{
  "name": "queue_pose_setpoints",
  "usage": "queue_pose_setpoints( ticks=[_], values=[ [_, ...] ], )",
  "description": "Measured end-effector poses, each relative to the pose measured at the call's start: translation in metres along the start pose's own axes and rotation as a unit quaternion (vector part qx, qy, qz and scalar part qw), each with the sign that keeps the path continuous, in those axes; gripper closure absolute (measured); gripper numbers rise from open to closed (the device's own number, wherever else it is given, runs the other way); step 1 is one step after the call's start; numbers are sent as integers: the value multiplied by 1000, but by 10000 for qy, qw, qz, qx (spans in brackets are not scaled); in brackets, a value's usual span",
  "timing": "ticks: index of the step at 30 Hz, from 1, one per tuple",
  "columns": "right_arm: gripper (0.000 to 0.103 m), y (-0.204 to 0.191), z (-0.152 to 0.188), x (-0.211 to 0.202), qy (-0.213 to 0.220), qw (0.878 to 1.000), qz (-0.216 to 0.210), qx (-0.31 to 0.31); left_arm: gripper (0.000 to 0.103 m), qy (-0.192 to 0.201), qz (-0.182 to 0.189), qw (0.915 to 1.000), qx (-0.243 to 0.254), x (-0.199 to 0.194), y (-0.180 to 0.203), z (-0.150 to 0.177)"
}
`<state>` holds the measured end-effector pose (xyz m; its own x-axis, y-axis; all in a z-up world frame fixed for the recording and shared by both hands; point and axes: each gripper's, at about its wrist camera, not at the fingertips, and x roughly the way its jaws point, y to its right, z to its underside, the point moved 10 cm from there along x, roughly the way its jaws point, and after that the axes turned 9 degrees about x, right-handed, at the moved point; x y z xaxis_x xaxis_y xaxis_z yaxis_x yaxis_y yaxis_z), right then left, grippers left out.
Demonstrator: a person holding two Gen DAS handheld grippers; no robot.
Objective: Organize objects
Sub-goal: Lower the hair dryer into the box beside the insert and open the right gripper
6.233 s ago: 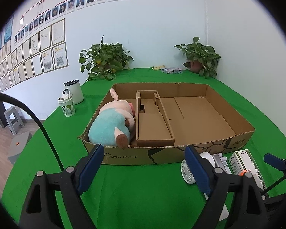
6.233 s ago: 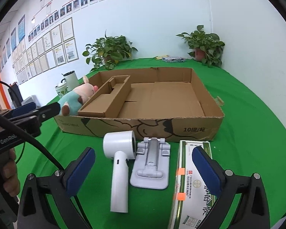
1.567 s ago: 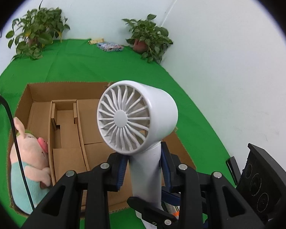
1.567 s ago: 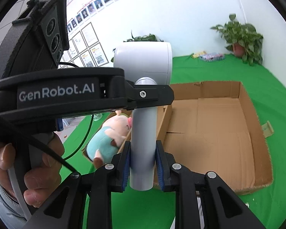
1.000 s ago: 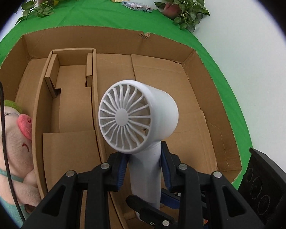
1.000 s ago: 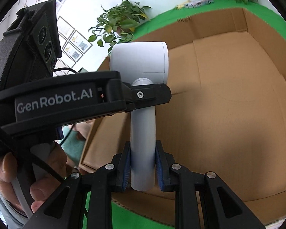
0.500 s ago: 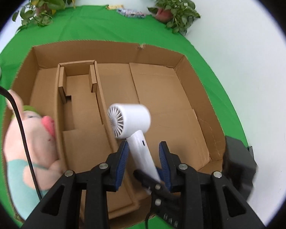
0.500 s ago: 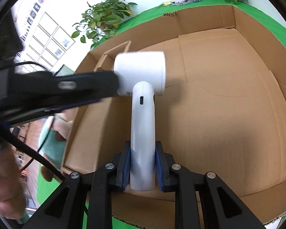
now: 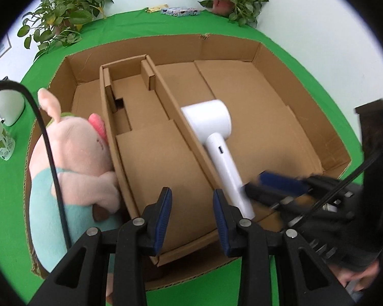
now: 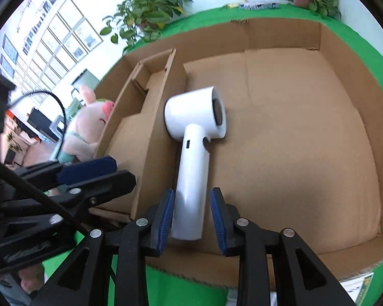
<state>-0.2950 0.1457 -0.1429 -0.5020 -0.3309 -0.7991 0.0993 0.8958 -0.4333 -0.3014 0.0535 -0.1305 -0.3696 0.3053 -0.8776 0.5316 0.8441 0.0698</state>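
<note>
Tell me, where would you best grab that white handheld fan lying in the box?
Probably the handheld fan by its straight handle, from the near, open end: it is slim enough for narrow jaws, while the round head is too wide and lies beside the cardboard divider.

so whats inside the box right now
A white fan lies in the wide right section, a plush pig in the left one. The box's middle insert looks empty; under the pig is hidden.
</note>
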Motion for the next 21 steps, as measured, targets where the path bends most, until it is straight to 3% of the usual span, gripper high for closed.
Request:
queue_pose_setpoints(
  ticks=[4, 13, 21],
  values=[
    [75, 13, -5, -12, 98, 9999, 54, 66, 72, -25, 22, 10000, -33, -2, -4, 9],
    [76, 3, -2, -1, -29, 9999, 87, -135, 72, -280, 60, 9994, 215, -11, -6, 29],
    [75, -3, -4, -3, 31, 9997, 111, -213, 72, -271, 19, 9996, -2, -15, -9, 35]
  ],
)
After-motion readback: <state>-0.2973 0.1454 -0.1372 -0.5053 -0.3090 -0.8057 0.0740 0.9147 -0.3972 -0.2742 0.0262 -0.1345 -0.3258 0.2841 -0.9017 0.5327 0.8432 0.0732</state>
